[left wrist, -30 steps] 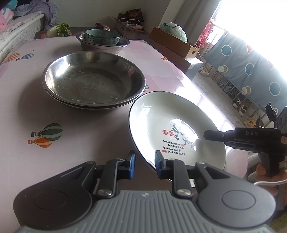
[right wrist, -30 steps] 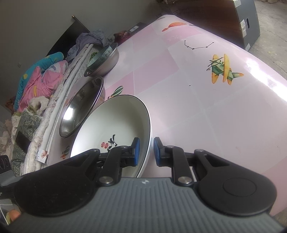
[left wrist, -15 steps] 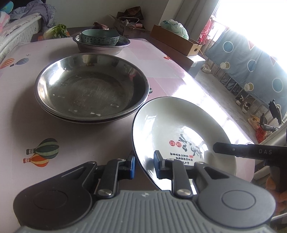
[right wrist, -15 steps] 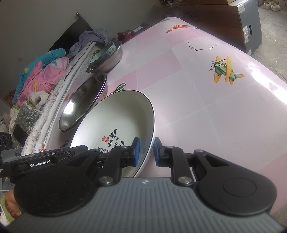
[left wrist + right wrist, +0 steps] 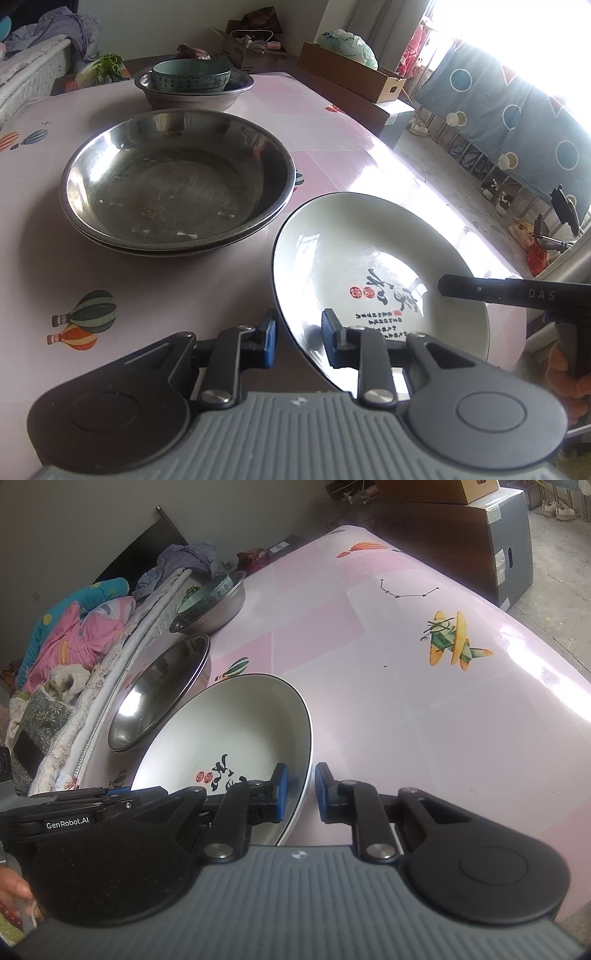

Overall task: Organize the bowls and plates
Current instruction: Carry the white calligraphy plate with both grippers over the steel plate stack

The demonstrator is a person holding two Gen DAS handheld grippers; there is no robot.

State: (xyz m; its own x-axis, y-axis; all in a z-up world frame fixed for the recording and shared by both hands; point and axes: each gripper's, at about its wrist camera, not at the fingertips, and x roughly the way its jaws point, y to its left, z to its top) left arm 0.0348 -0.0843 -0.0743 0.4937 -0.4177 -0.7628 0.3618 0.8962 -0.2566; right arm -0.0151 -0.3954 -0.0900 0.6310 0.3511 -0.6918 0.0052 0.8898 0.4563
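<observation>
Pink desk (image 5: 155, 291): white plate (image 5: 369, 258) at near edge, rim between narrow jaws of left hand-held gripper (image 5: 298, 340) and right hand-held gripper (image 5: 298, 794), neither visibly clamped.

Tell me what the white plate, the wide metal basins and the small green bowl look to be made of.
White plate: likely glazed ceramic; glossy, window glare, printed black calligraphy, dark rim line.
Wide metal basins: apparently stainless steel; mirror-like walls, scuffed dull floor.
Small green bowl: probably glazed ceramic, patterned band outside; too far to be sure.
</observation>
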